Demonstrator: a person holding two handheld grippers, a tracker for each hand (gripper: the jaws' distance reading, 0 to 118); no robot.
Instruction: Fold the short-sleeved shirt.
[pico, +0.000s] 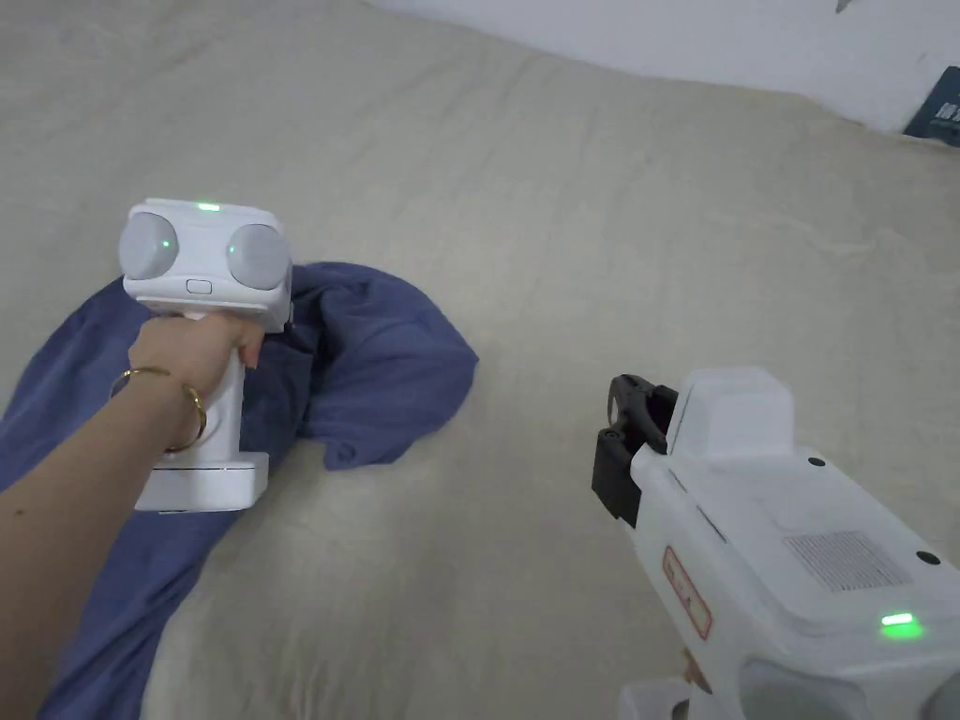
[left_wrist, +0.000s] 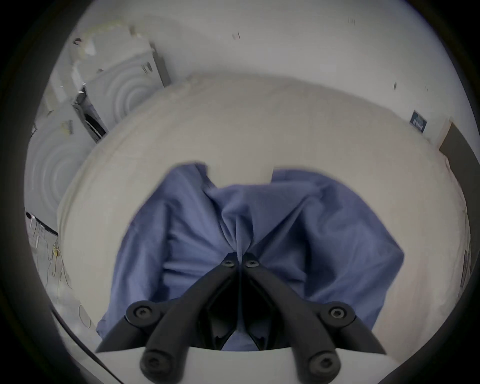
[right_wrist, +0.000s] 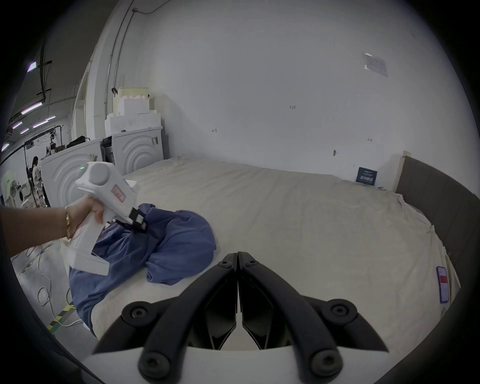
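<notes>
Blue cloth is seen at the left of the head view: the shirt (pico: 375, 366) lies crumpled on a beige sheet (pico: 581, 234), near its left edge, and part of it hangs down over that edge. The left gripper (pico: 292, 317) is held above the shirt by a hand (pico: 192, 352) with a gold bracelet (pico: 173, 408). The right gripper (pico: 630, 412) is held at the near right, well apart from the shirt, over bare sheet.

In the left gripper view, the jaws of the left gripper (left_wrist: 240, 259) are closed together, and a bunched fold of the shirt (left_wrist: 324, 220) is pinched between their tips. The cloth is drawn into creases toward that point. The picture is a little blurred.

In the right gripper view, the right gripper (right_wrist: 237, 256) is seen with its jaws brought together and nothing between them. The shirt (right_wrist: 181, 241) lies to the far left of it on the sheet (right_wrist: 298, 220). The left gripper (right_wrist: 137, 224) is seen there with its black tip in the cloth. A dark headboard (right_wrist: 441, 192) stands at the right, and a white wall (right_wrist: 259, 91) is behind the bed.
</notes>
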